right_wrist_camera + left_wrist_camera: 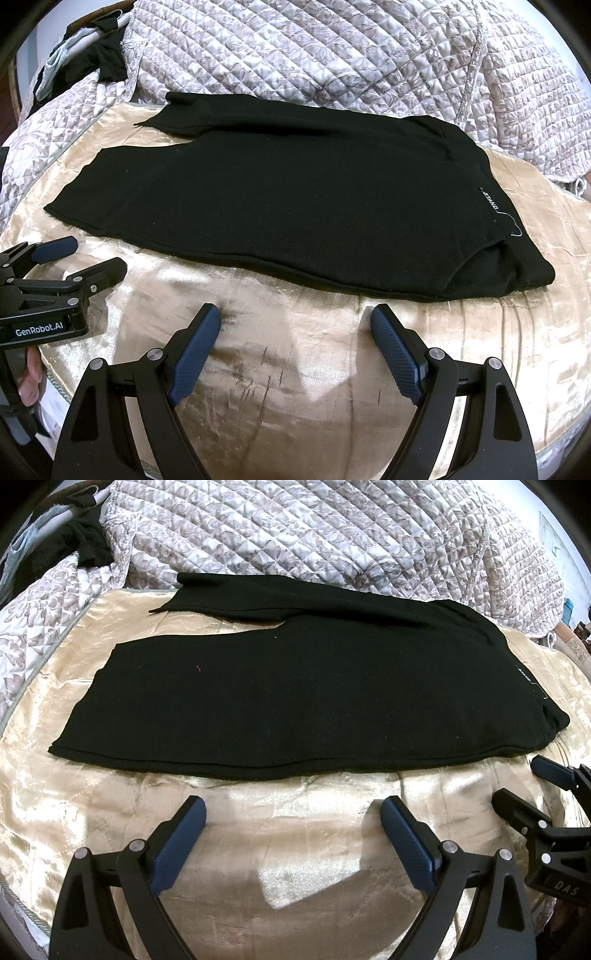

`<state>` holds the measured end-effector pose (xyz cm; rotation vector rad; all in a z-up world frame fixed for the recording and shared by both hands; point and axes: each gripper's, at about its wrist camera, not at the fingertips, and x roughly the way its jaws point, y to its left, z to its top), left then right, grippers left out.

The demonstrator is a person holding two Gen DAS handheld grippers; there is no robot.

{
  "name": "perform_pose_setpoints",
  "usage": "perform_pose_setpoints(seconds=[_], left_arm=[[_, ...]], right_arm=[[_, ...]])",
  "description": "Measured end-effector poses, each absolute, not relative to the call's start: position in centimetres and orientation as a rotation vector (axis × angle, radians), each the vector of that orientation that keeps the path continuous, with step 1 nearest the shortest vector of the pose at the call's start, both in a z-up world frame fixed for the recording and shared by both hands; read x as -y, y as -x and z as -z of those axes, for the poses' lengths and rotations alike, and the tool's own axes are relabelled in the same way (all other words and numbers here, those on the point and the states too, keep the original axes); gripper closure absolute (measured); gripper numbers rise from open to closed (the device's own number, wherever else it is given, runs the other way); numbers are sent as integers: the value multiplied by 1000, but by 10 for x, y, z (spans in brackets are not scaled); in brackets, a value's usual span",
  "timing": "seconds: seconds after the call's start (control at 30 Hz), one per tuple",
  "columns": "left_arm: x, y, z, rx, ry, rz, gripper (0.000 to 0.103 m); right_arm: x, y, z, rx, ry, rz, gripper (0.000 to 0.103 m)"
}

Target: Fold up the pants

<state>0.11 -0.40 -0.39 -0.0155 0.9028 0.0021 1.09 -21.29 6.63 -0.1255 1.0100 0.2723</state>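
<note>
On the bed, a pair of black pants (pixel 295 686) lies flat across a shiny gold satin cover (pixel 295 849), with the legs running toward the left and the waist end at the right. The nearer leg lies broad and smooth; the farther leg shows behind it, its hem (pixel 173 603) reaching onto the edge of the quilt. At the waist end a small black label with white lettering (pixel 490 202) sits on the fabric, and a thin white thread loop (pixel 515 227) lies just beside it. A tiny reddish fleck (pixel 198 668) sits on the nearer leg.

Both grippers hover over bare satin on the near side of the pants, neither touching the cloth. The left gripper (pixel 293 808) has its jaws spread wide, with the blue pads (pixel 181 845) facing each other and nothing between them. The right gripper (pixel 295 317) likewise has its jaws apart and empty; from the left wrist view it shows at the right edge, near the waist corner of the pants. From the right wrist view the left gripper shows at the left edge, marked "GenRobot.AI", with part of a hand (pixel 31 373) below it.

Behind the pants a quilted floral bedspread (pixel 314 528) is bunched up, and a dark garment (pixel 90 542) lies at the far left corner.
</note>
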Motion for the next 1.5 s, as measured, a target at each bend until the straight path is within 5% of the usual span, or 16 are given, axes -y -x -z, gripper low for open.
perform_pose_setpoints(seconds=[1.5], left_arm=[[8, 1, 6, -896, 10, -3, 6]], right_arm=[[213, -11, -67, -1004, 130, -281, 19]])
